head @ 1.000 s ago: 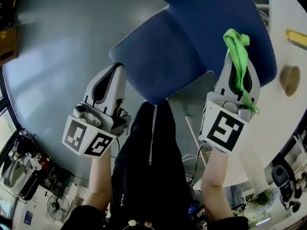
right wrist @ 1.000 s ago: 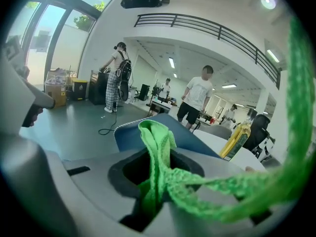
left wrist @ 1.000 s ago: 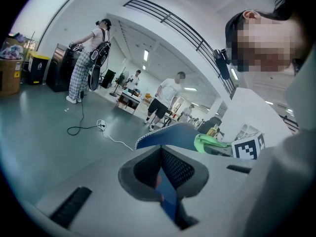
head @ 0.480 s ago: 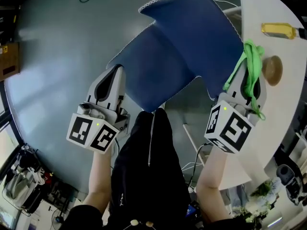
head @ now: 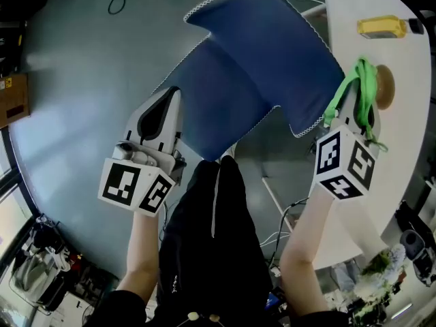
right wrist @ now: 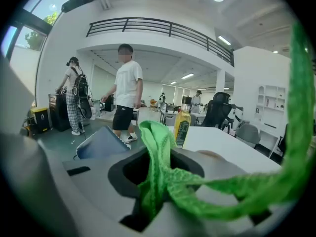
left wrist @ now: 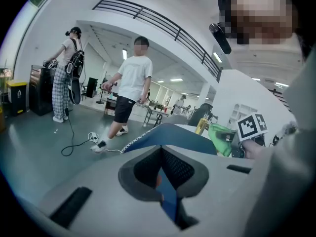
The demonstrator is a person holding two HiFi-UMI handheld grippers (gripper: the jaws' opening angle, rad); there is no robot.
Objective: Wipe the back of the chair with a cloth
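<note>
Rightward went right tool [head: 354,104] clamping cloth [right wrist: 158,142]; left tool [head: 168,95] seemingly pinches chair [head: 266,60].

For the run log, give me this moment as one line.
left gripper: jaws shut on chair edge | right gripper: jaws shut on green cloth | cloth-chair contact: unclear

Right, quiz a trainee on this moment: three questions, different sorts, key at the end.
1. True or false: the green cloth hangs from the left hand-held gripper.
2. The yellow bottle is: A on the white table; B in a sink; C on a stool.
3. Fill in: the left hand-held gripper's jaws are shut on the edge of the blue ____.
Key: 1 false, the right hand-held gripper holds it; 2 A; 3 chair.
</note>
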